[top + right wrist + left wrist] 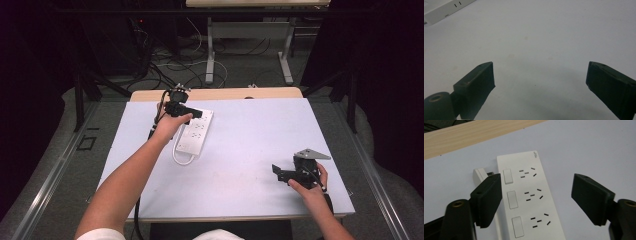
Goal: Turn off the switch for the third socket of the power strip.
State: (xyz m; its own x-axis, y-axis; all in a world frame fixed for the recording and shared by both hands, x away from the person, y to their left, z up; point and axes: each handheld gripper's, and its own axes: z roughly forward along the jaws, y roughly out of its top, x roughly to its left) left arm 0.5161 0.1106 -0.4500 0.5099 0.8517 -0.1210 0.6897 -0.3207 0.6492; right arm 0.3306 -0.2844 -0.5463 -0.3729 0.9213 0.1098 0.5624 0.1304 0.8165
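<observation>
On the left half of the table (pixel 260 130), toward its far edge, lies one white power strip (pixel 529 195), flat and face up, with the left gripper (pixel 187 111) poised directly over its far end. Seen along that gripper's own jaws, they stand wide apart and straddle the strip — one jaw overlaps its switch-side edge, the other hangs clear over bare table beyond the socket side, and nothing is held between them. Whether either jaw touches the casing cannot be told. Judged from this, the work is at its opening stage: the strip is approached but not gripped, and any lifting, moving or switching remains to be done. Count on the strip's visible face: three rocker switches (pixel 512 199) in a row, each beside one socket group, so three groups seen; the near end runs out of the left gripper view. One white cord (pixel 184 159) loops from the strip's near end. One white block (pixel 479 174), possibly a plug, lies just beside the far corner. The right gripper (pixel 285 172) — one of two in all — rests well apart at the near right of the table, jaws spread wide over bare surface, holding nothing.
</observation>
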